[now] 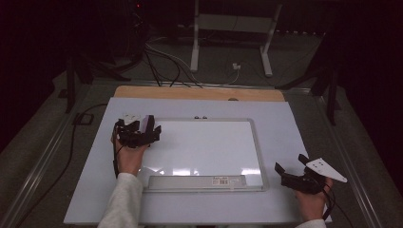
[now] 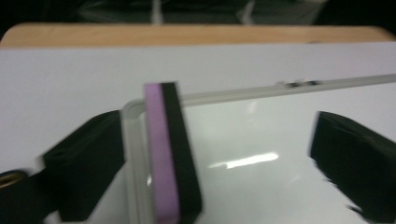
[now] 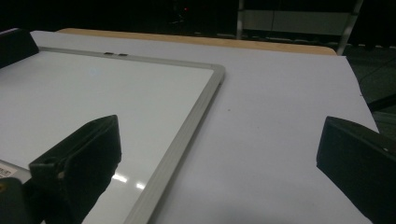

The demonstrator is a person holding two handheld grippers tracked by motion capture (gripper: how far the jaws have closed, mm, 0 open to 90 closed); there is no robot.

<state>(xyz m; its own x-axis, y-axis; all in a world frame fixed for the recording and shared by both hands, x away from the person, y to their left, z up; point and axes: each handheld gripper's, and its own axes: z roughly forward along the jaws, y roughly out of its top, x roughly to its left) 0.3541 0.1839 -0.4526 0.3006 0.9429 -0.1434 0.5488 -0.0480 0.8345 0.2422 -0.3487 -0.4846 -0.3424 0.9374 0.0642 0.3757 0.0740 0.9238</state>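
Note:
A white whiteboard point(image 1: 204, 142) with a silver frame lies flat on the table. At its far left corner my left gripper point(image 1: 139, 129) hovers, open. Between its wide-apart jaws in the left gripper view, an eraser point(image 2: 170, 154) with a purple face and a black face stands on its edge just inside the whiteboard point(image 2: 261, 140) frame; neither pad touches it. The eraser point(image 1: 144, 124) shows as a pale lilac patch among the jaws. My right gripper point(image 1: 290, 162) rests open off the board's near right corner. The right gripper point(image 3: 219, 130) has only bare table between its jaws, with the whiteboard point(image 3: 93, 93) to its left.
A pale sheet point(image 1: 285, 123) covers the table, with a wooden edge point(image 1: 199, 92) at the far side. The board's pen tray point(image 1: 197, 182) with a label runs along its near edge. Cables point(image 1: 161, 61) and white stand legs point(image 1: 195, 42) lie on the floor beyond.

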